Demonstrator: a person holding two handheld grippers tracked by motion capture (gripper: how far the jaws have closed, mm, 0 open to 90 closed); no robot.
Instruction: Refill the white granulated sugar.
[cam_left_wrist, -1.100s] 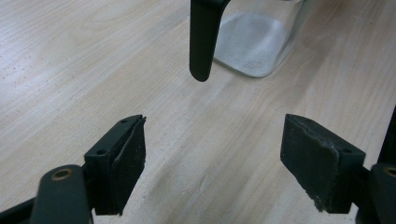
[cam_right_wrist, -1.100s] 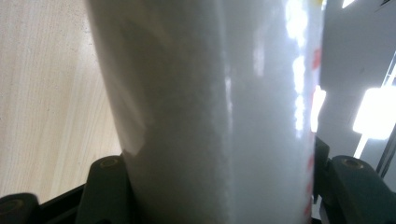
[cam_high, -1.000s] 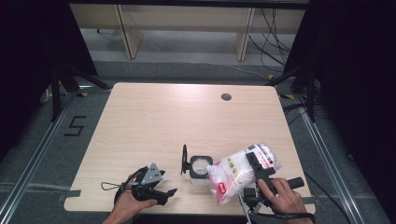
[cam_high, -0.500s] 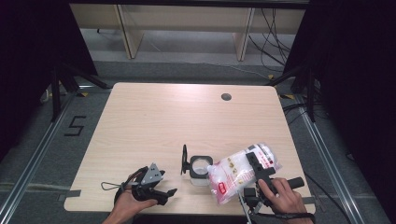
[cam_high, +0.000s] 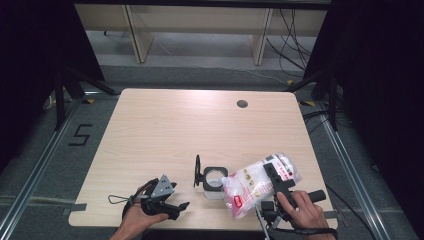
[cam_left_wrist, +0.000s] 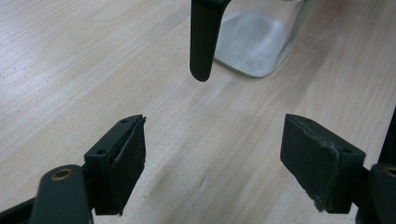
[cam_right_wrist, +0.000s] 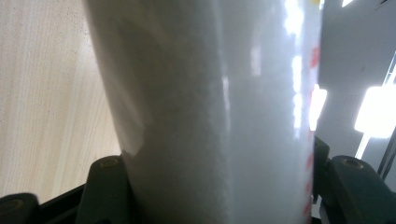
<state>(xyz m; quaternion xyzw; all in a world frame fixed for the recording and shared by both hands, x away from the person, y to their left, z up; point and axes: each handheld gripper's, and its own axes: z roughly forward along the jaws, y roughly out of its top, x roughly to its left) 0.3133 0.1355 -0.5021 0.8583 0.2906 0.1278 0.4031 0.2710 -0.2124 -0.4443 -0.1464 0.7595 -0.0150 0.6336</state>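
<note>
A clear plastic bag of white granules (cam_high: 247, 184) with red print is tilted near the table's front edge, and my right gripper (cam_high: 274, 174) is shut on it. In the right gripper view the bag (cam_right_wrist: 210, 102) bulges between the two jaws. Just left of the bag stands a clear container (cam_high: 213, 181) with a black rim, its black lid (cam_high: 197, 170) flipped up. My left gripper (cam_high: 176, 206) rests open at the front left, pointing at the container. In the left gripper view the open left gripper (cam_left_wrist: 212, 140) is bare, and beyond it are the container (cam_left_wrist: 257, 42), holding white granules, and the lid (cam_left_wrist: 204, 37).
The light wooden table (cam_high: 180, 130) has a round cable hole (cam_high: 242, 104) at the back right. Dark floor, metal rails and a shelf frame (cam_high: 200, 30) surround the table.
</note>
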